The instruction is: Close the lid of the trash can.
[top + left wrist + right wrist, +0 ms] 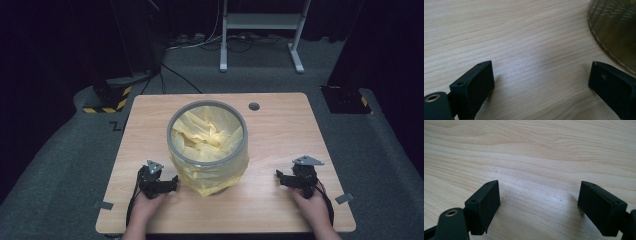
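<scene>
A grey round bin [207,145] lined with a crumpled yellow bag [210,136] stands in the middle of the wooden table [280,130]. The bag spills over the rim and down the bin's side. My left gripper [170,184] rests on the table just left of the bin's base, jaws wide apart with bare wood between them [541,75]. The bin's wall [616,32] shows at the upper right of the left gripper view. My right gripper [281,178] sits on the table well to the right of the bin, open, with only wood between its jaws [539,200].
A round cable hole [254,106] lies in the table behind the bin. Grey tape tabs [345,198] mark the front corners. Beyond the table stand a white frame [260,30] and black stands with hazard stripes [107,97] on the grey floor.
</scene>
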`<state>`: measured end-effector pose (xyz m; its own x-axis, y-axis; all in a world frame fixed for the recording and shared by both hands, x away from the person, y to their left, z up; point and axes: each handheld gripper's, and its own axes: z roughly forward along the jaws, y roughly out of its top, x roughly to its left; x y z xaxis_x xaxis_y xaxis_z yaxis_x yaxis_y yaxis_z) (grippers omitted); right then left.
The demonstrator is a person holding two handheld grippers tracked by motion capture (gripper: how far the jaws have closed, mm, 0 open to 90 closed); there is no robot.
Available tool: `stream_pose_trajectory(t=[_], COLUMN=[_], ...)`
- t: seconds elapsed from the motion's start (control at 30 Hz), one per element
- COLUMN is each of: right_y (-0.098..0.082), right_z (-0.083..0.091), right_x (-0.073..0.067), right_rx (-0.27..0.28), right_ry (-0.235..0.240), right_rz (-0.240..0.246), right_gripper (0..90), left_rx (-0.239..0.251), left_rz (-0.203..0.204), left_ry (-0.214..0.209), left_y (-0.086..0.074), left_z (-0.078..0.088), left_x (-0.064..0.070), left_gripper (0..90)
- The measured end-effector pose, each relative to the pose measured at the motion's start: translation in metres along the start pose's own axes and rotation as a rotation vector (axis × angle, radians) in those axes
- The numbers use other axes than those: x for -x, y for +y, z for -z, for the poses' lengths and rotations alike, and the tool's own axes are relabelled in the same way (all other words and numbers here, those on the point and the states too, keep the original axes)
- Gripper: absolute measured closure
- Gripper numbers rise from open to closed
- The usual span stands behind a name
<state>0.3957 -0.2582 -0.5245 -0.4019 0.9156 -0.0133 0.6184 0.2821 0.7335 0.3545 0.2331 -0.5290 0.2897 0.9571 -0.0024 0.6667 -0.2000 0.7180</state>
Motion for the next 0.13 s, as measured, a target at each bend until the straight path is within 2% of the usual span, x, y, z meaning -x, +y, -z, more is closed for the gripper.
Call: stream_pose_trajectory(t=[0.13], right_y=[0.0], right_z=[0.0], right_x=[0.0], right_rx=[0.0], right_ry=[0.0], right_rz=[0.001], right_gripper=[18.1], left_rx=[0.001], left_rz=[0.0], left_ry=[-0.006], left_y=[-0.0001], left_z=[0.0001], left_x=[-0.0006], left_gripper=[6.4])
